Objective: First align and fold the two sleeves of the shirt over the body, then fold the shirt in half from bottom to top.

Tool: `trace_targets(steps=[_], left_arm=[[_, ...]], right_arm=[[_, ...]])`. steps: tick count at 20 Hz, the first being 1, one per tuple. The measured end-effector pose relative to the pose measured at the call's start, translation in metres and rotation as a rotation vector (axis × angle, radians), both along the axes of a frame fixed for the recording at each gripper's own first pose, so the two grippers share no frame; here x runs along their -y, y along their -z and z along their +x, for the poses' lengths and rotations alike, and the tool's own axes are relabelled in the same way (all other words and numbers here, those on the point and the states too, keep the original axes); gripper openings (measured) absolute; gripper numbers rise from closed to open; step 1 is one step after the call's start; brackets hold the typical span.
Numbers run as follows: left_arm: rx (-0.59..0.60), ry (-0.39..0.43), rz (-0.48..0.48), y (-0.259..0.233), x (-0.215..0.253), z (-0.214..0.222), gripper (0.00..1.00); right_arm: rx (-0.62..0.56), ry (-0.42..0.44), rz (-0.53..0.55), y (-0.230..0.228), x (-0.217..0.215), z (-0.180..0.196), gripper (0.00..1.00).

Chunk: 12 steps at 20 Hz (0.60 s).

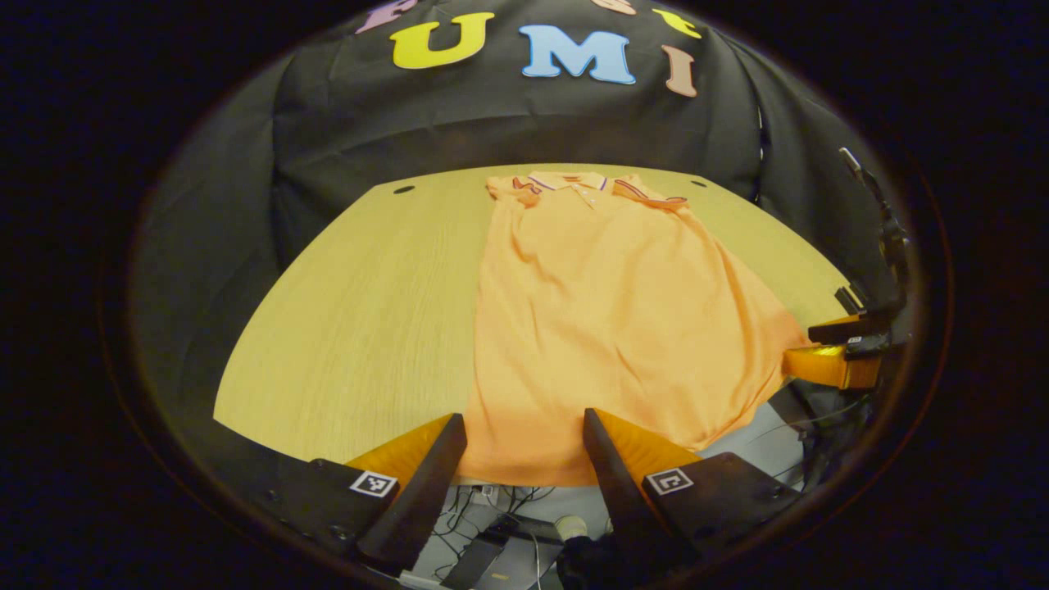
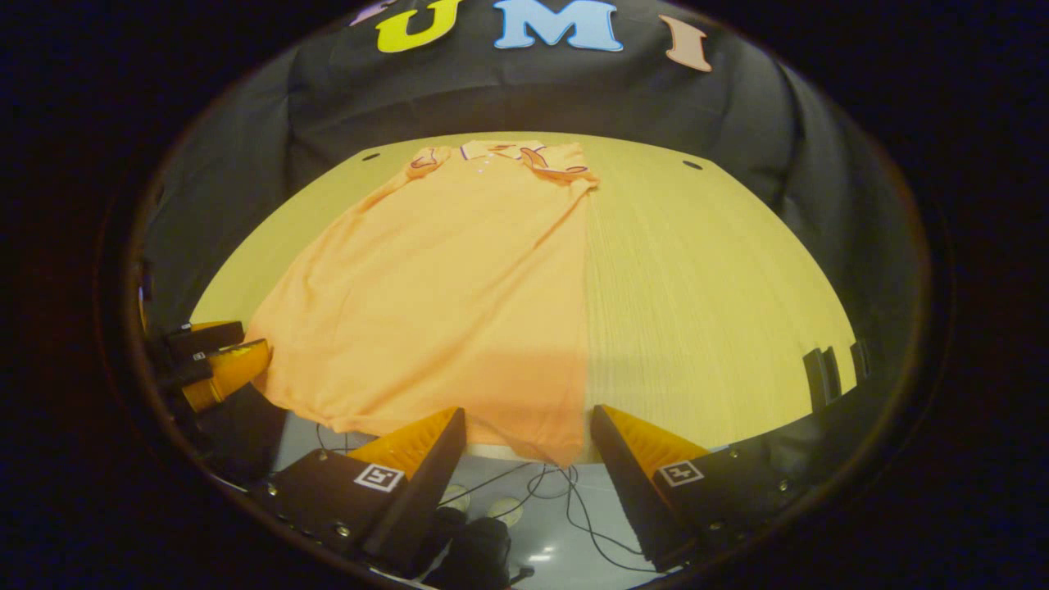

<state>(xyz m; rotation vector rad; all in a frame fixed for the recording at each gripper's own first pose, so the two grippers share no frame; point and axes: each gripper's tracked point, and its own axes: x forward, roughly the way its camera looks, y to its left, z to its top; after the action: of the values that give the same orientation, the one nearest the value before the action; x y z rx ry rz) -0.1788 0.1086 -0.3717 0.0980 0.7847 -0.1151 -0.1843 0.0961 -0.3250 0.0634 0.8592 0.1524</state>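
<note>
A pale wooden desk [image 1: 352, 328] stands against the booth's black cloth wall, with cables on the floor below its near edge. One orange polo shirt [image 1: 606, 328] lies flat on it, collar far, hem overhanging the near edge. Two tongs, left tongs [image 1: 524, 447] and right tongs [image 2: 529, 442], hover released at the hem.
</note>
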Motion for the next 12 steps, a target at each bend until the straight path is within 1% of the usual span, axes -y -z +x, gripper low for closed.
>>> trace_targets(steps=[1,3,4,5,6,7,8,9,10,11,12], left_arm=[[-0.001,-0.005,-0.002,-0.001,0.002,-0.001,0.92],[-0.005,0.008,0.000,0.001,0.008,-0.002,0.78],[-0.002,0.015,-0.001,0.001,0.012,-0.002,0.69],[0.000,0.022,-0.002,0.001,0.016,-0.002,0.58],[0.001,0.035,-0.001,0.001,0.021,-0.003,0.43],[0.003,0.044,0.004,0.002,0.025,-0.003,0.36],[0.006,0.038,0.010,0.002,0.024,-0.004,0.23],[0.004,0.034,0.016,0.002,0.025,-0.003,0.13],[0.005,0.033,0.017,0.001,0.024,-0.003,0.12],[-0.001,0.016,0.012,0.001,0.023,-0.001,0.12],[-0.005,0.003,0.006,0.001,0.024,0.000,0.06]], right_arm=[[0.002,0.003,0.000,0.001,0.001,0.000,0.93],[0.009,0.007,0.000,0.000,0.001,-0.002,0.87],[0.007,0.020,0.004,0.001,0.004,0.000,0.79],[0.008,0.031,0.005,0.001,0.005,0.001,0.57],[0.004,0.049,0.012,0.002,0.008,0.002,0.52],[-0.002,0.061,0.027,0.001,0.008,0.002,0.31],[-0.001,0.061,0.029,0.002,0.007,0.002,0.29],[-0.003,0.078,0.038,-0.001,0.010,0.002,0.28],[-0.008,0.078,0.049,0.002,0.010,0.003,0.05],[-0.013,0.077,0.057,0.002,0.010,0.003,0.08],[-0.020,0.078,0.075,0.004,0.009,0.006,0.07]])
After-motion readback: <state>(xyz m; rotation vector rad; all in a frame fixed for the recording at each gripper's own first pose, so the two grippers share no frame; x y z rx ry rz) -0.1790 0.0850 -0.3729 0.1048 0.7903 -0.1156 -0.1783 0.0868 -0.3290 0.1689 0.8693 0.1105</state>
